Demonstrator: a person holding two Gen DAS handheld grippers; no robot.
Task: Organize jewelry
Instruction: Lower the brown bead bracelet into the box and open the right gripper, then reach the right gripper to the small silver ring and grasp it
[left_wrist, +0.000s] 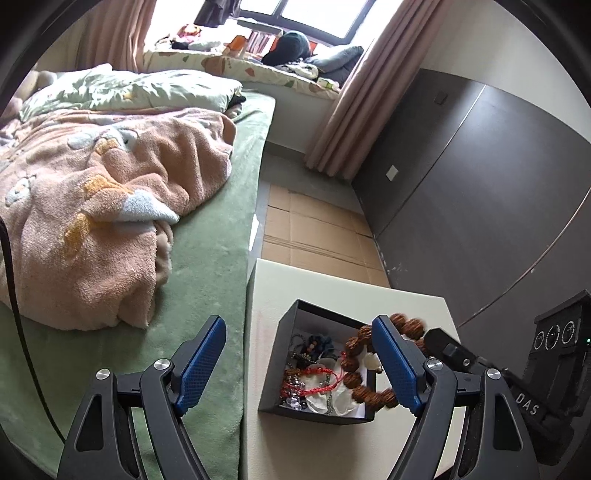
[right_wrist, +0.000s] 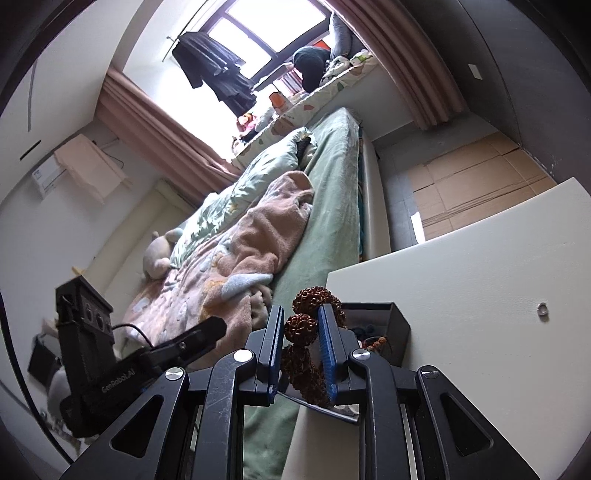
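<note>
A black open box (left_wrist: 275, 373) stands on a cream table (left_wrist: 266, 295) beside the bed. It holds mixed jewelry, among it a red string bracelet (left_wrist: 314, 382) and pale shell pieces. My right gripper (right_wrist: 301, 343) is shut on a brown bead bracelet (right_wrist: 301, 325) and holds it over the box's right edge; the bracelet also shows in the left wrist view (left_wrist: 354, 360). The box (right_wrist: 397, 323) sits just behind the right fingers. My left gripper (left_wrist: 299, 354) is open and empty, its right finger (left_wrist: 395, 362) in front of the bracelet.
A bed with a green sheet (left_wrist: 218, 258) and a pink blanket (left_wrist: 103, 206) lies left of the table. Cardboard (left_wrist: 314, 229) covers the floor beyond it. A dark wall panel (left_wrist: 480, 184) is on the right. A small ring (right_wrist: 542, 309) lies on the table.
</note>
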